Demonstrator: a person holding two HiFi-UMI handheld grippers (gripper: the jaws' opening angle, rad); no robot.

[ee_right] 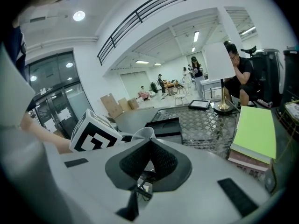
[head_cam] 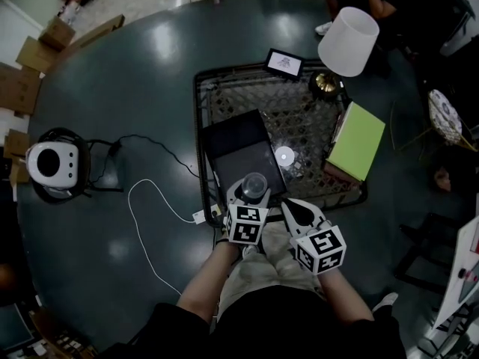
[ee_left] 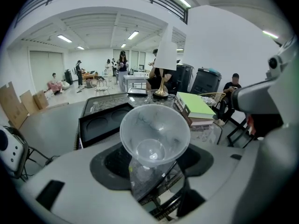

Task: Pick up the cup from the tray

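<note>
A clear plastic cup (head_cam: 254,185) sits between the jaws of my left gripper (head_cam: 249,198), which is shut on its lower part. In the left gripper view the cup (ee_left: 154,131) stands upright and empty, mouth toward the camera, with the left gripper (ee_left: 156,166) closed around its base. The black tray (head_cam: 238,152) with round recesses lies just beyond it on the metal lattice top (head_cam: 217,88). My right gripper (head_cam: 298,211) is beside the left one, its jaws shut with nothing between them. The right gripper (ee_right: 149,148) view shows the cup's rim (ee_right: 142,134) just to its left.
A lamp with a white shade (head_cam: 348,42) and a small picture frame (head_cam: 285,63) stand at the lattice's far side. Green-covered books (head_cam: 358,140) lie at its right. A white round device (head_cam: 49,163) and a white cable (head_cam: 150,215) lie on the dark table to the left.
</note>
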